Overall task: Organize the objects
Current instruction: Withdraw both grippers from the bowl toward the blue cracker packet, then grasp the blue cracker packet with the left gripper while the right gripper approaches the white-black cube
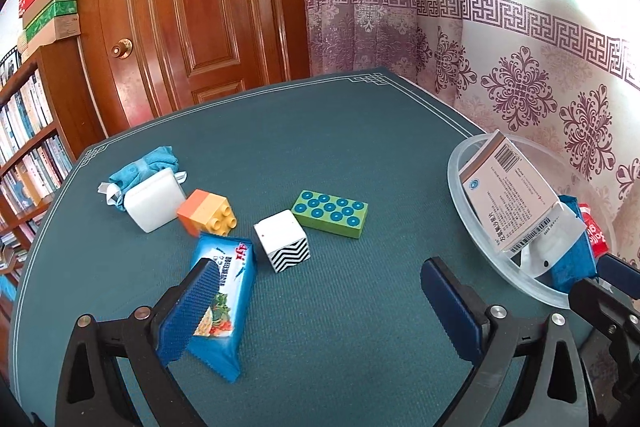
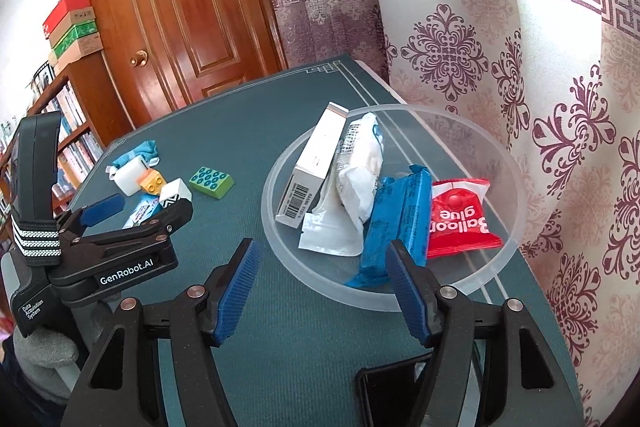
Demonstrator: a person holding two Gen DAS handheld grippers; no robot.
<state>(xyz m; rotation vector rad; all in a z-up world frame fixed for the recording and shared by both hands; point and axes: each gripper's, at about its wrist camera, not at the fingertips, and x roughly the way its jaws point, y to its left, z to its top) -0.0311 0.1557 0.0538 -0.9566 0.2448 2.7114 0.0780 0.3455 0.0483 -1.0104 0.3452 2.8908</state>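
Four items fill the clear round plastic bowl (image 2: 508,227); six lie loose on the woven teal table mat (image 1: 340,327). Left gripper (image 1: 320,307) gapes wide, empty; right gripper (image 2: 324,291) stands half-open, empty.

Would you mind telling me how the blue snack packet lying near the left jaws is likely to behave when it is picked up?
The blue snack packet looks like glossy film, so it may be slippery. It lies flat with crimped ends, so it probably flexes and crinkles rather than staying stiff. It seems light and unlikely to roll.
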